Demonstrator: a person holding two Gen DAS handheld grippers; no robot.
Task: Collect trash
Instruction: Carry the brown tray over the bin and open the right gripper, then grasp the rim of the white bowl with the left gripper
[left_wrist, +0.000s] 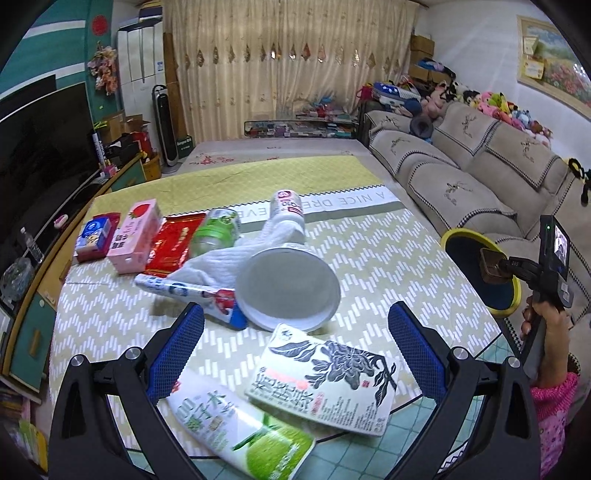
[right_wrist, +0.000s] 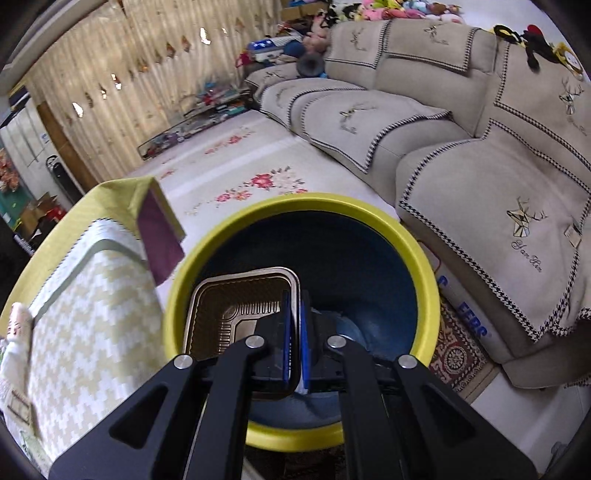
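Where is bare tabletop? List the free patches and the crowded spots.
Free: the chevron table mat right of the paper cup, toward the sofa, and its left edge below the pink carton. Crowded: the far-left cluster and the near edge around the chrysanthemum tea carton.

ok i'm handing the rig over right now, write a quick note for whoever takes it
Right gripper: shut on the rim of a brown plastic tray, held over the open yellow-rimmed bin beside the table; not yet dropped.
Left gripper: open and empty, above the table.
Left on the table: white paper cup, black-and-white carton, green drink carton, pink box, red packet, green can, white cloth, plus more.
Next: release the tray, then clear the rest.
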